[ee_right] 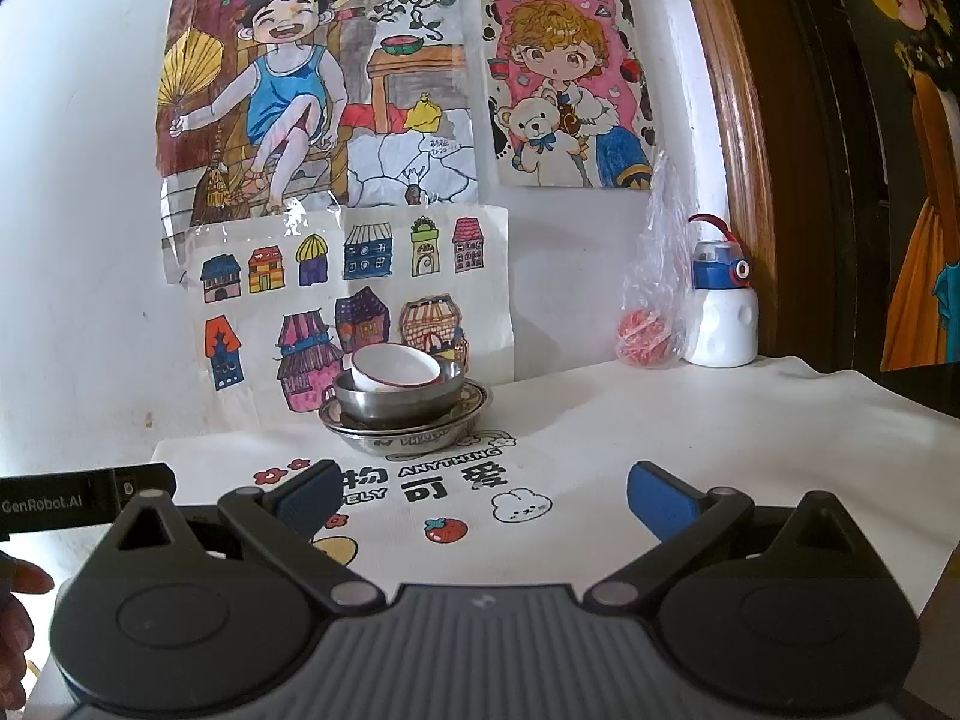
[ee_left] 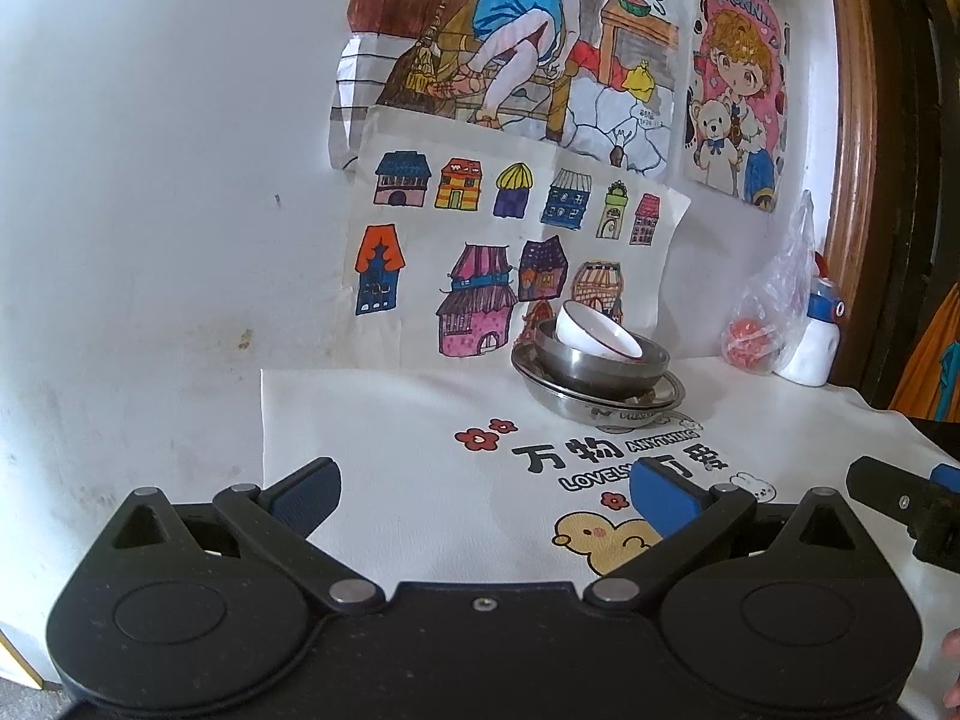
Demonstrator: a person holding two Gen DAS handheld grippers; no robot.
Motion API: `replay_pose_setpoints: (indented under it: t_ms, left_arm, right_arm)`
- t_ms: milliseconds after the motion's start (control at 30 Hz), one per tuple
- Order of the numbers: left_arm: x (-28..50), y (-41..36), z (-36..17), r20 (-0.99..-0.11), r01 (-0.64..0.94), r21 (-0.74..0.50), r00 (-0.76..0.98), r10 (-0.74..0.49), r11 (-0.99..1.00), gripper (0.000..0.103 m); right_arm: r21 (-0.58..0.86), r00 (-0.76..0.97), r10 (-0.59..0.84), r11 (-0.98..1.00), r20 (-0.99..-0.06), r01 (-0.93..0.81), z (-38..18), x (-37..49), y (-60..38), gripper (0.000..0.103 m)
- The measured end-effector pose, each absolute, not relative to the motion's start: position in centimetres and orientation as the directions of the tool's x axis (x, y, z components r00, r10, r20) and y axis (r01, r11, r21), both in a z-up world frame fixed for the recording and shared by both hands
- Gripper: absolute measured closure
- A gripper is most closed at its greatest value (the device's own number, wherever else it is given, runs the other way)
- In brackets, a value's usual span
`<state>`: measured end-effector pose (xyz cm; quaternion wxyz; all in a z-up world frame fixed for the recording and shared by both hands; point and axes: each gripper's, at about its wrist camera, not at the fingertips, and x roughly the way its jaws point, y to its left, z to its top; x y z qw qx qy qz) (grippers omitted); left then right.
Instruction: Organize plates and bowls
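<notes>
A stack of dishes stands at the far side of the table by the wall. A white bowl (ee_left: 594, 333) (ee_right: 396, 367) lies tilted inside a steel bowl (ee_left: 591, 367) (ee_right: 399, 401), which rests in a wide steel plate (ee_left: 606, 405) (ee_right: 408, 429). My left gripper (ee_left: 483, 495) hangs open over the printed cloth, well short of the stack, nothing between its fingers. My right gripper (ee_right: 483, 498) is also open and empty, at about the same distance from the stack.
A white cloth (ee_left: 390, 420) (ee_right: 690, 432) with cartoon prints covers the table. At the back right stand a white bottle (ee_left: 813, 339) (ee_right: 723, 315) and a plastic bag (ee_left: 765, 315) (ee_right: 654, 306) with something red inside. Children's drawings hang on the wall behind. A wooden frame lies to the right.
</notes>
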<state>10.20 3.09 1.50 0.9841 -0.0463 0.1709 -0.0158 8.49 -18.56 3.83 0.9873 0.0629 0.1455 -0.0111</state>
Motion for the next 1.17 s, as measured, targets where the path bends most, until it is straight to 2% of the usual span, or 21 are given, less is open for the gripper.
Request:
replay_pose_setpoints:
  t_ms: [600,833,1167]
  left_arm:
    - [10.74,2.9,1.34,-0.352,0.012,-0.096,0.935,-0.045,0.995,0.001]
    - [10.73,2.36,1.16,-0.352,-0.008,-0.046,0.936,-0.008,0.999,0.001]
    - [10.95,2.32,0.92,-0.359,0.004,-0.047,0.933,-0.021,0.999,0.001]
  right_arm:
    - [0.125,0.956,-0.002,0.991,-0.295,0.04,3.61,8.82,-18.5,0.0]
    - [0.128,0.954,0.002,0.991,-0.301,0.038,3.43,8.97,-18.37,0.0]
    - [0.139,0.95,0.012,0.99,-0.311,0.033,3.26,9.15,-18.28,0.0]
